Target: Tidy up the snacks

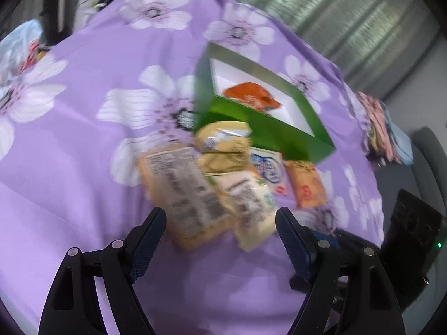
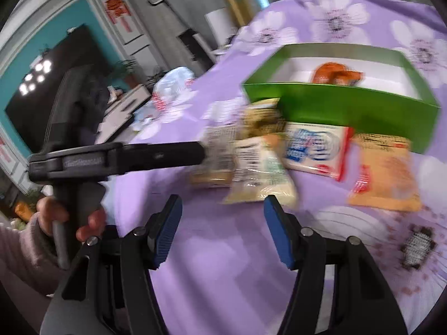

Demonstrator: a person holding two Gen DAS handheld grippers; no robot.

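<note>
A pile of snack packs lies on the purple flowered cloth (image 1: 83, 167), in front of a green box (image 1: 279, 131) with a white inside. An orange pack (image 1: 251, 95) lies in the box. My left gripper (image 1: 220, 215) is open, its tips just short of an orange pack with a printed label (image 1: 184, 192) and a cream pack (image 1: 248, 203). My right gripper (image 2: 222, 203) is open too, right before the cream pack (image 2: 259, 173). A white-and-blue pack (image 2: 313, 150) and a flat orange pack (image 2: 385, 176) lie by the box (image 2: 349, 106). The pictures are blurred.
A person's hand (image 2: 53, 212) holds the left gripper (image 2: 199, 150), which reaches in from the left. A clear plastic bag (image 2: 173, 83) sits at the cloth's far left. Folded cloths (image 1: 377, 128) and a black device (image 1: 413, 237) lie past the right edge.
</note>
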